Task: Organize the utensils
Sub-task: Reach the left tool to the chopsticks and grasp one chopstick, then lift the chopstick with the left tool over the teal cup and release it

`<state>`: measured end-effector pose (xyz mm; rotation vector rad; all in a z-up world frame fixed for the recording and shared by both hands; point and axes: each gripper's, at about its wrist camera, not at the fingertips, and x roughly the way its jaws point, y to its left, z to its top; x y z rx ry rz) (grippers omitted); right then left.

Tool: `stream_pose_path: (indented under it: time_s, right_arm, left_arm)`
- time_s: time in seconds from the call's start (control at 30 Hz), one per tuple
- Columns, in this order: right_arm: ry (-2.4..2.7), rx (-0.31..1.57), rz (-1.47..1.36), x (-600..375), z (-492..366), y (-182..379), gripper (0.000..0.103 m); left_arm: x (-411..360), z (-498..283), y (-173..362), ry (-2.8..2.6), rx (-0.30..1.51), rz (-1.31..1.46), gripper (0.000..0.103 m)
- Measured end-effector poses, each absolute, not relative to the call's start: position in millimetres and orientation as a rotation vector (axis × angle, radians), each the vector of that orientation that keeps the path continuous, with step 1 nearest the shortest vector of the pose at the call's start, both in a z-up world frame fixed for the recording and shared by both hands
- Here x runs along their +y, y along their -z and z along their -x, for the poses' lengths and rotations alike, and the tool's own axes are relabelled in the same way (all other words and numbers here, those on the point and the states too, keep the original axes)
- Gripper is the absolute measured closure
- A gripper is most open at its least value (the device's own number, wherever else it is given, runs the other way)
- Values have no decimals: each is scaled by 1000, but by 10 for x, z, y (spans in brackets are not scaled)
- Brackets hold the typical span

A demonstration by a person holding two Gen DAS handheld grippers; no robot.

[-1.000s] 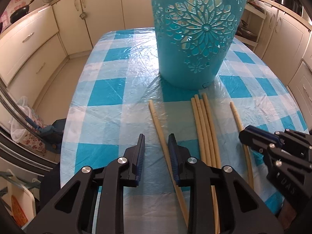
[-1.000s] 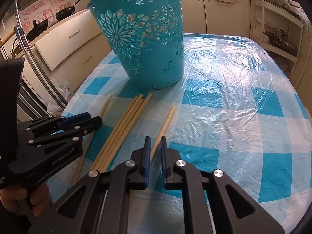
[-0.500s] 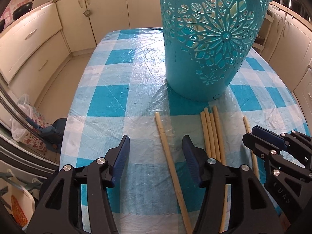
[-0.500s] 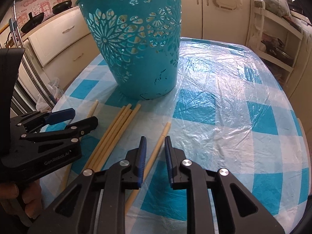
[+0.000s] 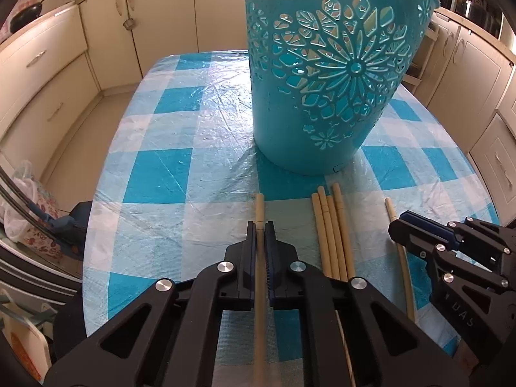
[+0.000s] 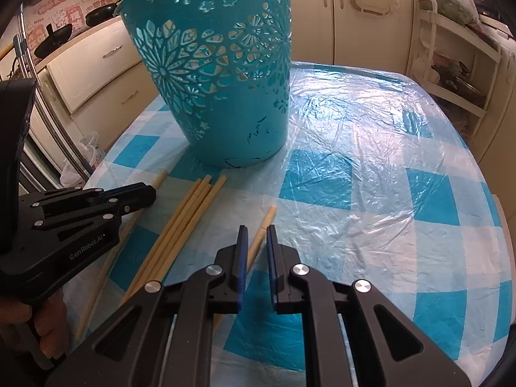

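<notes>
Several long pale wooden chopsticks lie on the blue-and-white checked tablecloth (image 5: 161,174) in front of a teal cut-out basket (image 5: 325,74). My left gripper (image 5: 260,235) is shut on the leftmost single chopstick (image 5: 260,206), which runs back between the jaws. A bundle of several chopsticks (image 5: 332,225) lies to its right. My right gripper (image 6: 256,235) is slightly open with the rightmost single chopstick (image 6: 266,219) between its fingers, not clamped. The basket (image 6: 219,74) stands beyond it. The left gripper also shows in the right wrist view (image 6: 142,193).
The right gripper shows at the right edge of the left wrist view (image 5: 400,229). Cream kitchen cabinets (image 5: 48,64) surround the table. The table's left edge drops to the floor (image 5: 80,148). A white shelf rack (image 6: 451,58) stands at the back right.
My left gripper opened wide, moved over the leftmost chopstick, then shut on it. My right gripper opened a little around the rightmost chopstick.
</notes>
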<state>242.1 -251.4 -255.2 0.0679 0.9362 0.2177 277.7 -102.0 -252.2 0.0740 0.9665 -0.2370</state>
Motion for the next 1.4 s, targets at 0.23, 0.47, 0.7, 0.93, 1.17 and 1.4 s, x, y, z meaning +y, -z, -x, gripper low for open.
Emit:
stream_pose_path:
  time_s: [0.23,0.47,0.7,0.93,1.17,1.4]
  right_arm:
    - [-206,922,-26,-2445,-2401,2555,91]
    - [-191,915,17,-2369,-2379,2557,91]
    - [-193,916,11,-2380,-2378,2562,91]
    - [-207,920,-25,-2450,-2395,2558,91]
    - [-216,921,-49,-2489,-2400,2557,91]
    - [-223,922,-70,-2508,-2403,2558,91]
  left_arm:
    - [-1100,-2786,2508,227,983,-146,97]
    - [-1065,-2655,2421,231,968,-143,98]
    - [-986,-2471,2158,235,912,-136,98]
    - [-822,-2253,1734,279,824,-63,98]
    - [-572,-2080,1066,355,671,79,98]
    - [-490,-2107,478,380,526,146,98]
